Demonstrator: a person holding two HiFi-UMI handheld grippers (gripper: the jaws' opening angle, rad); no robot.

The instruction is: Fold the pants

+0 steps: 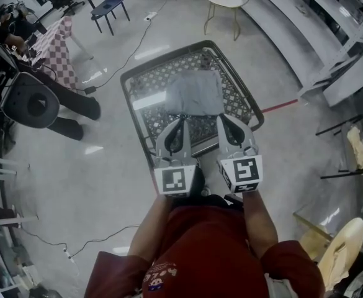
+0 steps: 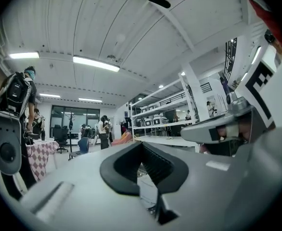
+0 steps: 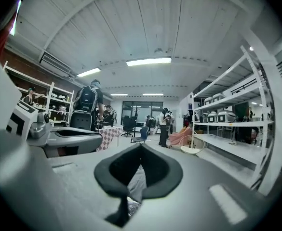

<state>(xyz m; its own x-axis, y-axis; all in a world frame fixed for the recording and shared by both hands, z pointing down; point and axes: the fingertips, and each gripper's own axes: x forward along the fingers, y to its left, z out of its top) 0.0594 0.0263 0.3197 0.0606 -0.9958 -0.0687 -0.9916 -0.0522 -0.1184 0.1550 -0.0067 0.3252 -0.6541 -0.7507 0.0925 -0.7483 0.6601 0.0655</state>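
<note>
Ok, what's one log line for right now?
pants: folded on table | left gripper: shut | right gripper: shut | both by pants' near edge

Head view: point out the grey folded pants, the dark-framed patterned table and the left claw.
grey folded pants (image 1: 193, 93), head view, middle of the cloth.
dark-framed patterned table (image 1: 145, 79), head view, bare top to the left of the pants.
left claw (image 1: 180, 120), head view, midway between its fingertips.

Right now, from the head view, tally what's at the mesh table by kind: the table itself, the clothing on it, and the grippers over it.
mesh table: 1
folded grey pants: 1
grippers: 2, the left gripper and the right gripper, both shut
Total: 4
</note>
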